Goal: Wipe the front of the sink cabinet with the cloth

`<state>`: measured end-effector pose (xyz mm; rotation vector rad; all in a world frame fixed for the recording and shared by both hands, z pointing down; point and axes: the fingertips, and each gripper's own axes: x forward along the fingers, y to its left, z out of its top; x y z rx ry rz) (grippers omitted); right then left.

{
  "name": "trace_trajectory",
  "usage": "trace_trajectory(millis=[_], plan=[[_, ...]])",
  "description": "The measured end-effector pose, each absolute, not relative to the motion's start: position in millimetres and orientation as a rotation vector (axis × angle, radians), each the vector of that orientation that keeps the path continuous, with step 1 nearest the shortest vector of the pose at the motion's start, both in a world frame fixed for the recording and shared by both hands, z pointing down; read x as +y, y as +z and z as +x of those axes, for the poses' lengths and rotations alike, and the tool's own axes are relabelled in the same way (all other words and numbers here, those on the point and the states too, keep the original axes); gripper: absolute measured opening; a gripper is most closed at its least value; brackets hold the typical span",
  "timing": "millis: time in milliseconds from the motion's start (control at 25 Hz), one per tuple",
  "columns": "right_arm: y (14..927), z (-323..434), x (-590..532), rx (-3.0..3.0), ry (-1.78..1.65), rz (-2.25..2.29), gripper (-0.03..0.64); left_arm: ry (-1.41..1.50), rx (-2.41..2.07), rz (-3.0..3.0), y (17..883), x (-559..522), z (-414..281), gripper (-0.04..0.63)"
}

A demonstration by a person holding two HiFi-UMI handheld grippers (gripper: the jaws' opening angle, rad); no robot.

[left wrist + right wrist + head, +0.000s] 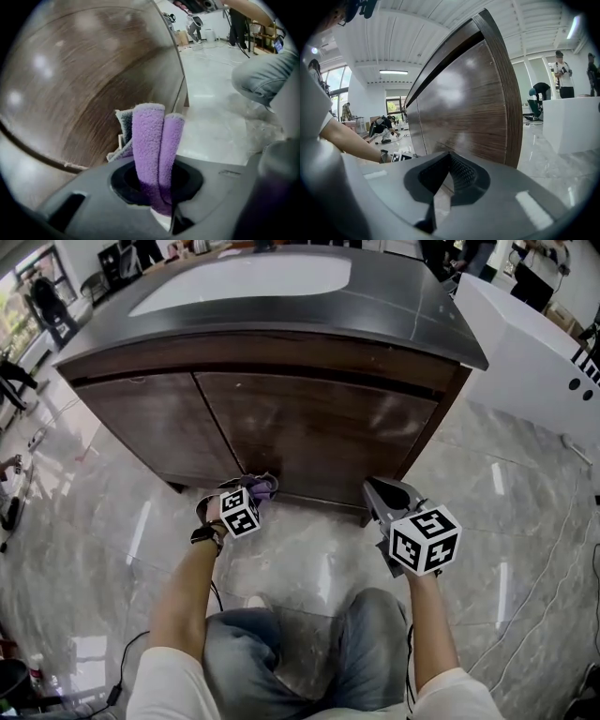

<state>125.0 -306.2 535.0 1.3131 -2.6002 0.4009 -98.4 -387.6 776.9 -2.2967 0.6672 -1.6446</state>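
Observation:
The sink cabinet has a dark wood front (309, 427) under a black top with a white basin (248, 282). My left gripper (251, 493) is low at the foot of the door, shut on a folded purple cloth (265, 486). In the left gripper view the cloth (152, 136) stands up between the jaws, close to the wood front (84, 84). My right gripper (380, 491) hangs near the cabinet's lower right corner, shut and holding nothing. In its own view the right gripper (449, 161) points at the cabinet front (464, 103).
A white counter unit (525, 343) stands to the right of the cabinet. Glossy marble floor (112, 521) surrounds it, with cables (553, 549) at the right. The person's knees (281, 643) are just behind the grippers. Other people stand far off.

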Motion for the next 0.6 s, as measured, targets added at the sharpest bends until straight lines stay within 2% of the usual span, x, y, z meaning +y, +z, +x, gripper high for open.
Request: trace_trajectory(millis=[320, 600], plan=[[542, 149, -304, -2.553, 0.417, 1.340, 0.006, -1.726, 0.469, -2.160, 816, -382, -74, 0.051], [557, 154, -295, -2.539, 0.449, 1.339, 0.006, -1.646, 0.583, -2.118, 783, -383, -52, 0.046]])
